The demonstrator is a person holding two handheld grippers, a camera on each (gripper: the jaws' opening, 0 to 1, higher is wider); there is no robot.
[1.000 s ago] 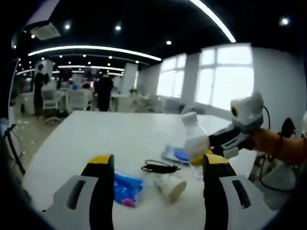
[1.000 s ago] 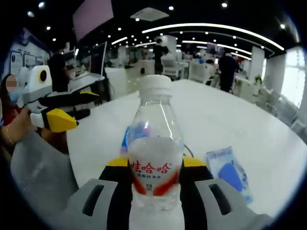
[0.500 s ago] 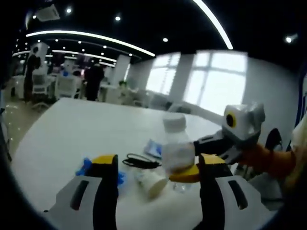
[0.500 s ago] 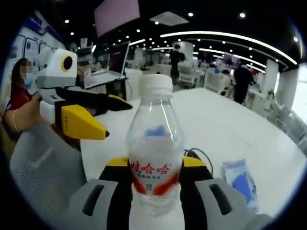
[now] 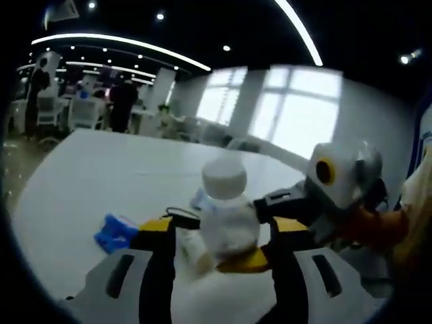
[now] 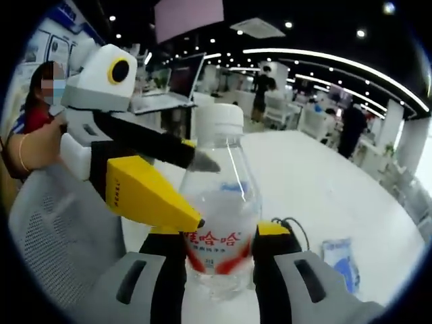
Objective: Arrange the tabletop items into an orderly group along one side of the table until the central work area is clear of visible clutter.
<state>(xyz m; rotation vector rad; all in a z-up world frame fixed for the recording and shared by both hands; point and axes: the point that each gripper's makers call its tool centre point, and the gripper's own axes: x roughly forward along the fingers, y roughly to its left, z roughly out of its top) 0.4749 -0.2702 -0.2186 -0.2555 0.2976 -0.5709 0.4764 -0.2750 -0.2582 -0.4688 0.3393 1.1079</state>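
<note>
Clear plastic water bottle with white cap (image 6: 217, 202) held upright, gripped low by right gripper (image 6: 219, 237) fingers, lifted above white desk (image 5: 81, 169). Left gripper (image 5: 214, 237) fingers spread, bracketing bottle body; likely handover. Blue packet (image 5: 115, 229), black cable (image 5: 182, 214) left on desk.

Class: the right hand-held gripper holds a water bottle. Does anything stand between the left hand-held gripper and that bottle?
Nothing visible does. The left hand-held gripper has its open jaws right at the water bottle, which the right hand-held gripper clamps at the label.
</note>
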